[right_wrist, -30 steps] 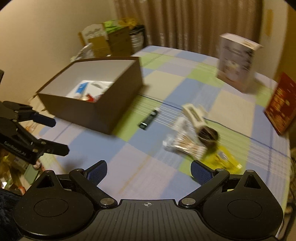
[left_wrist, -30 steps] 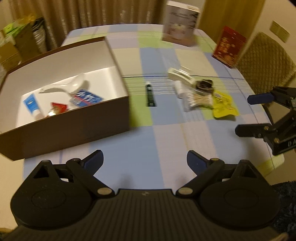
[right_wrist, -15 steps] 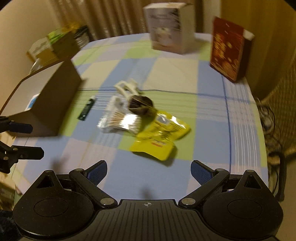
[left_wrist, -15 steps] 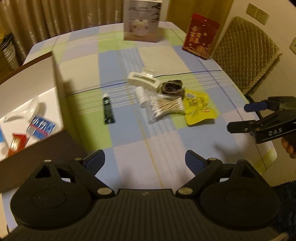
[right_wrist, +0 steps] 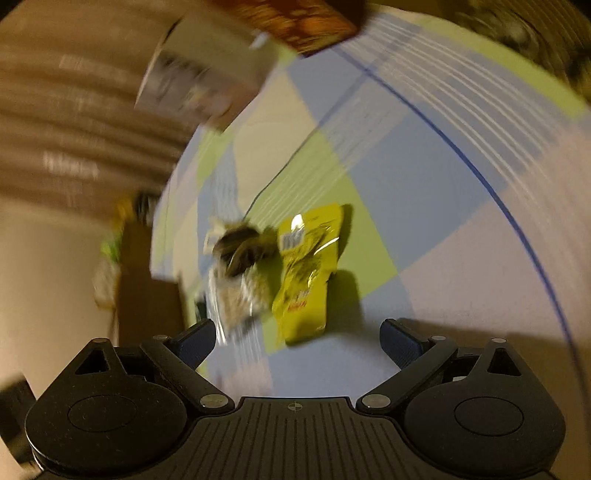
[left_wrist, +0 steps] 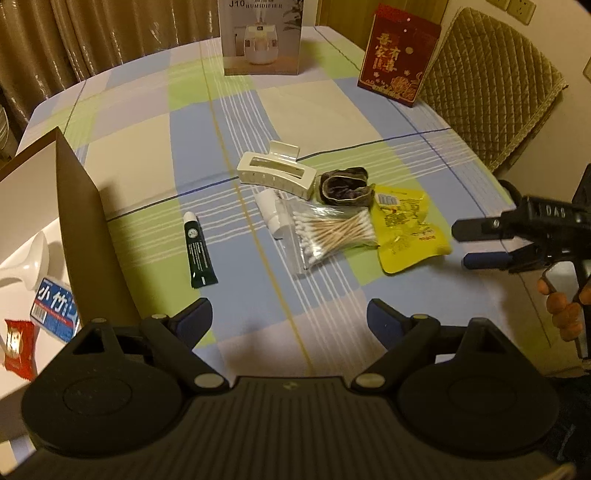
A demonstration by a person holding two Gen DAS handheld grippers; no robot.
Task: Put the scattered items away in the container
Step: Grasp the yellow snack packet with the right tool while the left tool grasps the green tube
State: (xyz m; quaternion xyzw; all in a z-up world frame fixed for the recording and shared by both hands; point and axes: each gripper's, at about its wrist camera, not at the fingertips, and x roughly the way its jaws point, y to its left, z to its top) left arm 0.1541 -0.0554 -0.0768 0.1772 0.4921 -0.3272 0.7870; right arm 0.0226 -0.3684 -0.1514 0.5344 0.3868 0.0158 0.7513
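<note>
The brown box [left_wrist: 79,206] stands at the left with several small items inside. On the checked cloth lie a dark green tube [left_wrist: 199,254], a white hair claw [left_wrist: 277,175], a small white bottle [left_wrist: 271,212], a bag of cotton swabs [left_wrist: 332,232], a dark scrunchie [left_wrist: 345,186] and a yellow snack packet [left_wrist: 408,227]. My left gripper [left_wrist: 290,321] is open and empty, short of the items. My right gripper [left_wrist: 461,245] is open, just right of the packet. In the blurred right wrist view my right gripper [right_wrist: 297,339] is rolled sideways, close before the packet [right_wrist: 306,273].
A humidifier box [left_wrist: 260,35] and a red box [left_wrist: 400,55] stand at the far side of the table. A quilted chair [left_wrist: 491,88] is at the right edge. Curtains hang behind the table.
My left gripper has swung right, from facing the box to facing the scattered items. My right gripper has closed in on the yellow packet and rolled onto its side.
</note>
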